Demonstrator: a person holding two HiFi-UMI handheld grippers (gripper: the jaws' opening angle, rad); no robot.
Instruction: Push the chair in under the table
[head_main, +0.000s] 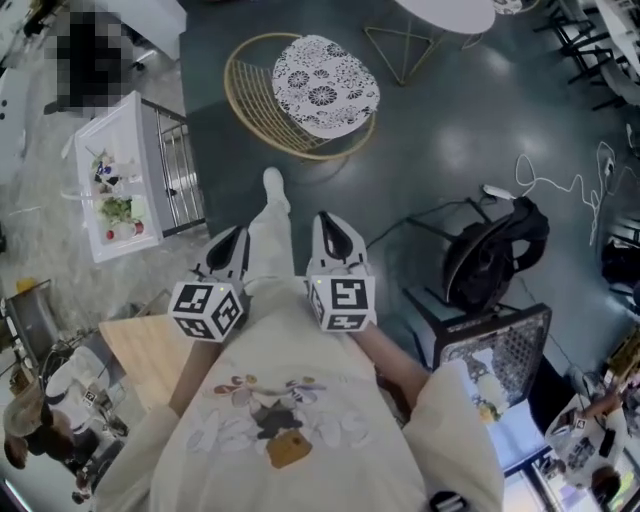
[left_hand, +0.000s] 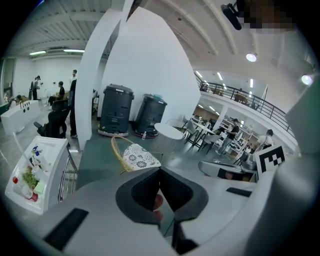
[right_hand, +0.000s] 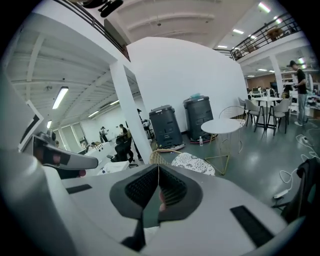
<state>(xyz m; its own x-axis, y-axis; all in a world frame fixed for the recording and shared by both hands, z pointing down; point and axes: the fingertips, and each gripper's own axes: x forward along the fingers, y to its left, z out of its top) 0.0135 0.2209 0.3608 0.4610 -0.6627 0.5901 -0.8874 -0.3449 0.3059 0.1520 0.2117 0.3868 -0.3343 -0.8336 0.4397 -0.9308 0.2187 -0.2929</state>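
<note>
The chair (head_main: 305, 95), a gold wire frame with a white patterned cushion (head_main: 325, 85), stands out on the dark floor (head_main: 450, 140). It is clear of the round white table (head_main: 450, 12), whose edge and gold wire legs (head_main: 400, 45) lie just beyond the chair's right side. A strip of bare floor lies between the two.

To the left of the chair stands a white bin (head_main: 125, 175) on a metal frame. It holds green leaves, a few small red pieces and what looks like a small bottle. In the left gripper view, two dark wheeled bins (left_hand: 132, 112) stand behind the chair against a white wall; their contents cannot be seen. To the right of the chair and nearer the person, a black backpack (head_main: 495, 250) sits on a black frame. Below it is a mesh crate (head_main: 500, 345) whose contents are too unclear to name.

A white cable (head_main: 560, 185) loops across the floor to the right of the chair. From the person's shoe (head_main: 272, 182) to the chair's near rim the floor is bare and open.

The left gripper (head_main: 232, 242) and the right gripper (head_main: 335, 232) are held side by side on the near side of the chair, well apart from it. Each has its jaws closed tip to tip with nothing held between them.
</note>
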